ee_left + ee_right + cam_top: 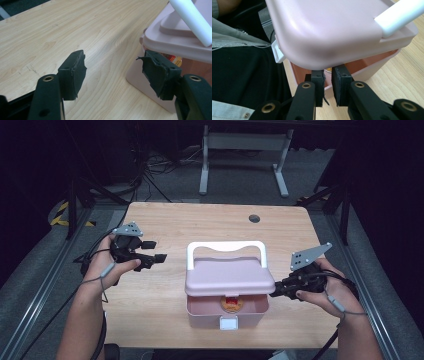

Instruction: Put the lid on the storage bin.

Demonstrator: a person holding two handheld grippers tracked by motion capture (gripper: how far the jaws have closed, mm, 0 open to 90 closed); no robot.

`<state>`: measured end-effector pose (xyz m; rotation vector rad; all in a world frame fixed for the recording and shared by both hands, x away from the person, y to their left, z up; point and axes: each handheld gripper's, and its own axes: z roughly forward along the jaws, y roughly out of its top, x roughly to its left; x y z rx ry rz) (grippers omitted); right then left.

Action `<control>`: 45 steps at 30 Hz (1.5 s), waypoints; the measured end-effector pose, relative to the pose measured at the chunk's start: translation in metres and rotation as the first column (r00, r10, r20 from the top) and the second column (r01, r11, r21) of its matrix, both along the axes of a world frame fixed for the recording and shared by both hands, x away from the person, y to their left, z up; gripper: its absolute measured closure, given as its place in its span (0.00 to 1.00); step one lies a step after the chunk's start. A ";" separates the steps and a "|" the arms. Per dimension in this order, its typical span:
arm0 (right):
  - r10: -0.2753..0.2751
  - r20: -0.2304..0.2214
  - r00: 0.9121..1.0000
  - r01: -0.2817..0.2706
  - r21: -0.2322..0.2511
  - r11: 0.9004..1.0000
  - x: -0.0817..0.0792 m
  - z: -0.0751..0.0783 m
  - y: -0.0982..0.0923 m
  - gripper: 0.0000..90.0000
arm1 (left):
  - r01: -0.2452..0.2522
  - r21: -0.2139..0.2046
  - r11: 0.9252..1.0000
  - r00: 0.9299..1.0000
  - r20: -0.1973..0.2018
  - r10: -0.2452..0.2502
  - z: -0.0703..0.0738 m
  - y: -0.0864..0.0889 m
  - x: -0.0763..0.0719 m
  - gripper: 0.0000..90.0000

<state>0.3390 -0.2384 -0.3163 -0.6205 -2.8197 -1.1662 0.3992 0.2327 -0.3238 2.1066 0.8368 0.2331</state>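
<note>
pink lid [230,276] propped ajar over box [226,312] by right gripper [327,86], nearly pressed together beneath its edge; left gripper [113,75] spread, ready alongside.

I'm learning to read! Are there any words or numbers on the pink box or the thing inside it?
No readable words or numbers.
Pink box: plain lid, no writing.
Round thing inside: red and yellow label, too blurred to read.
White latch: blank.
</note>
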 end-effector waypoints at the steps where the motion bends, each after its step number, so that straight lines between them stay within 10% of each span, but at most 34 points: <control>1: 0.002 0.001 1.000 -0.002 -0.005 1.000 0.000 0.000 0.000 0.90 | -0.007 0.006 1.000 1.000 0.003 0.007 0.000 0.001 0.001 0.39; 45: 0.089 -0.100 0.991 -0.107 -0.199 0.974 -0.007 -0.015 0.009 0.89 | -0.027 0.026 0.999 0.998 -0.056 0.028 -0.013 0.004 0.010 0.39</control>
